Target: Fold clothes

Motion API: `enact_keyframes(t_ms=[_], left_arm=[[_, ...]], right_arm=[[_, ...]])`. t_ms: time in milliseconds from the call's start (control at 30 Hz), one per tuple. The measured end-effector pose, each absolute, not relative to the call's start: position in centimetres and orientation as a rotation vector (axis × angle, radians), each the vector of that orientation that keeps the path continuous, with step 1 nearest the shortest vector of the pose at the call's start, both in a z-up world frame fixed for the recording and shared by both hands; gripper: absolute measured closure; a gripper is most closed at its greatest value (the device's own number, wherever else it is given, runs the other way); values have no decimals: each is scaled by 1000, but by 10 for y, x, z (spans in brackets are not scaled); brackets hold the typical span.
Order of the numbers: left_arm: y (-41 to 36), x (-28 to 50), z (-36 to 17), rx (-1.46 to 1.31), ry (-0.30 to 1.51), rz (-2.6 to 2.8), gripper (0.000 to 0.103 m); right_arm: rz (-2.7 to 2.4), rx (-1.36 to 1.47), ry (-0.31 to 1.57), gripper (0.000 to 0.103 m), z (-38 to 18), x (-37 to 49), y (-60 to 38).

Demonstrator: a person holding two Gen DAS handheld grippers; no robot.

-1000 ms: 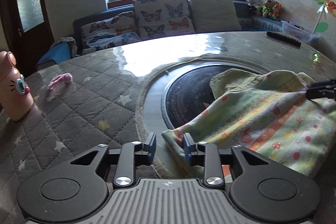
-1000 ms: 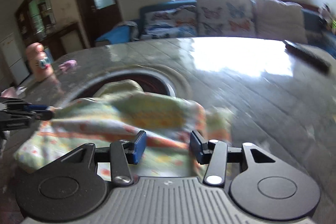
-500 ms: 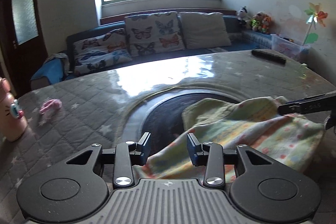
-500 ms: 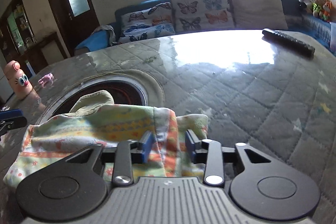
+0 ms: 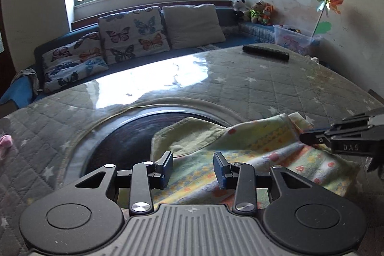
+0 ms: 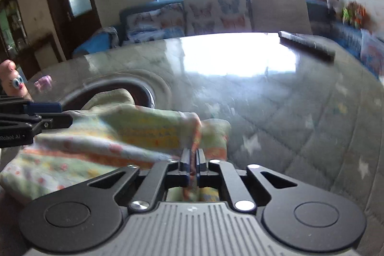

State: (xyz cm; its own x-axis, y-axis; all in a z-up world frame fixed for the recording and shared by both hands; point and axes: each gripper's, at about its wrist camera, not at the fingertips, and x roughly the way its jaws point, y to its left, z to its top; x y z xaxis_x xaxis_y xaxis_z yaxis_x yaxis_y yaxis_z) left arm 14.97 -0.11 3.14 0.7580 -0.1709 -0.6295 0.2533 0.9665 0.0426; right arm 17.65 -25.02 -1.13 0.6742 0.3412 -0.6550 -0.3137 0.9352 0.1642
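The patterned garment [image 5: 252, 155] lies crumpled on the quilted table cover [image 5: 276, 88], and one part of it hangs over the dark round recess [image 5: 124, 136] in the middle of the table. Its cloth is pale green and yellow, with orange bands and small red mushroom prints.

Your right gripper [image 6: 193, 160] has its fingers pressed together on a fold at the right edge of the garment, and the cloth is raised there into a small ridge. The right wrist view is blurred. Your left gripper [image 5: 193, 168] has its fingers spread wide, one on each side of the near left edge of the garment, just above the cloth; I cannot tell if they touch it.

Farther out, a black remote control [image 5: 265, 52] lies on the far side of the table. A pink bottle with a cartoon face [image 6: 13, 82] and a small pink object [image 6: 43, 82] stand at the left side. Behind the table is a sofa with butterfly cushions [image 5: 132, 35].
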Motion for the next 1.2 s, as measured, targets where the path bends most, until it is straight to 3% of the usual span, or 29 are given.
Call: enact_keyframes(t_ms=[133, 567, 700, 900, 967, 1033, 1200], left_arm=[[-8, 147, 23, 136, 685, -260, 63], [-25, 119, 11, 215, 664, -323, 62], [-30, 104, 8, 234, 653, -369, 62], [-40, 75, 3, 274, 630, -420, 59], [-41, 68, 2, 273, 623, -423, 56], [-40, 62, 2, 263, 621, -429, 55], [-34, 49, 6, 222, 629, -435, 55]], right_arm=[[413, 20, 681, 87, 4, 177, -245], [593, -40, 796, 86, -10, 236, -177], [610, -84, 822, 76, -8, 242, -169], [613, -114, 810, 73, -8, 233, -170], [621, -124, 797, 69, -9, 224, -171], [628, -134, 785, 58, -10, 214, -173], [646, -158, 753, 51, -12, 191, -178]])
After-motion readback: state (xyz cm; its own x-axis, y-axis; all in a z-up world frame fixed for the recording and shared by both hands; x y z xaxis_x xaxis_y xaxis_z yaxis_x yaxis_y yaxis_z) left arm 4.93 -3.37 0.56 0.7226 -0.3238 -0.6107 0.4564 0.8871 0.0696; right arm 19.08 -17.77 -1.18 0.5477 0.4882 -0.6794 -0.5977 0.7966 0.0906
